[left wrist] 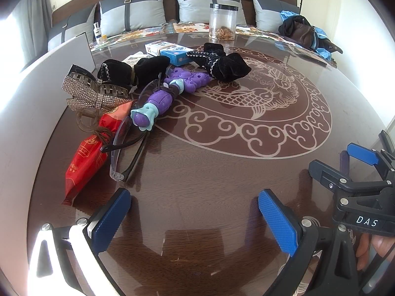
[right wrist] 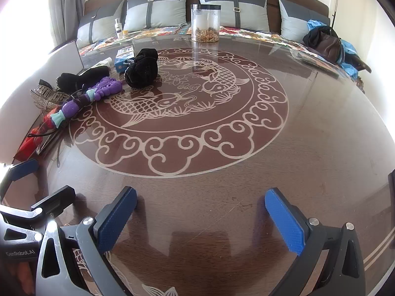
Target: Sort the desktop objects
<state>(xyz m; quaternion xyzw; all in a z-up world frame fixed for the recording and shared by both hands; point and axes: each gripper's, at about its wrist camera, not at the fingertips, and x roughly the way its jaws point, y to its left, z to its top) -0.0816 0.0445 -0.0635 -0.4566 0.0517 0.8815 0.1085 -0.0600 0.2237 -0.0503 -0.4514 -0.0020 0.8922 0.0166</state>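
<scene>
A heap of small objects lies on the left part of the round table (left wrist: 222,172): a purple toy (left wrist: 170,91), black velvet scrunchies (left wrist: 222,61), a rhinestone bow hair claw (left wrist: 91,93), clear glasses (left wrist: 126,145), a red packet (left wrist: 85,160) and blue boxes (left wrist: 172,54). My left gripper (left wrist: 195,219) is open and empty near the table's front edge, just below the glasses and packet. My right gripper (right wrist: 200,219) is open and empty over bare table, to the right of the left one. The purple toy (right wrist: 98,93) and a scrunchie (right wrist: 143,69) show far left in the right wrist view.
A clear jar (left wrist: 223,22) with a black lid stands at the table's far edge. A sofa with grey cushions (left wrist: 133,14) runs behind the table. A dark bag (left wrist: 301,32) with blue cloth lies at the far right. A small white bottle (left wrist: 98,33) stands at the far left.
</scene>
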